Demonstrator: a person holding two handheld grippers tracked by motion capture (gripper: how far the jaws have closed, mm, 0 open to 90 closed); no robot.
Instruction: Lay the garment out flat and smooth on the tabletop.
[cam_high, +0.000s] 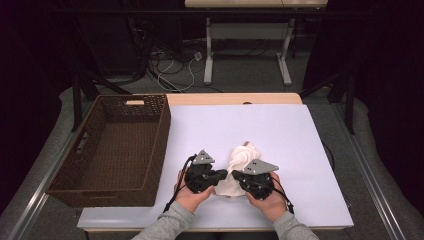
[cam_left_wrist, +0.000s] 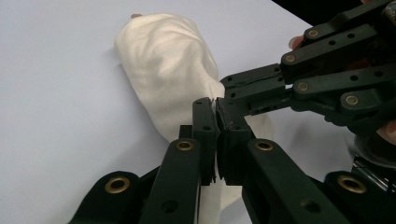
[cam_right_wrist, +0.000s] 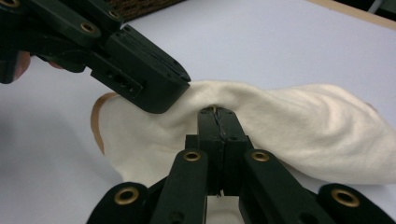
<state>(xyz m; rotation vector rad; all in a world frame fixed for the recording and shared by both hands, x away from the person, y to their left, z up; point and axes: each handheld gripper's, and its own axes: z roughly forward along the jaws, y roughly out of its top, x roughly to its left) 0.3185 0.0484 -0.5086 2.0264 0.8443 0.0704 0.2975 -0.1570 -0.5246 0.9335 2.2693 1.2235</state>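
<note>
A cream cloth (cam_high: 240, 162) lies bunched on the white table cover (cam_high: 280, 130), near the front. My left gripper (cam_high: 223, 175) comes at its near end from the left, my right gripper (cam_high: 235, 175) from the right, tips almost meeting. In the left gripper view the jaws are closed on a fold of the cloth (cam_left_wrist: 168, 60), with the left gripper (cam_left_wrist: 217, 106) pinching its edge. In the right gripper view the right gripper (cam_right_wrist: 217, 112) is closed on the cloth (cam_right_wrist: 303, 121) too, and a tan hem (cam_right_wrist: 96, 123) curls at the left.
A dark brown wicker basket (cam_high: 150, 165) stands on the left side of the table, its right wall close to my left hand. White cover stretches to the right and behind the cloth. The table's front edge (cam_high: 215, 225) is just under the person's wrists.
</note>
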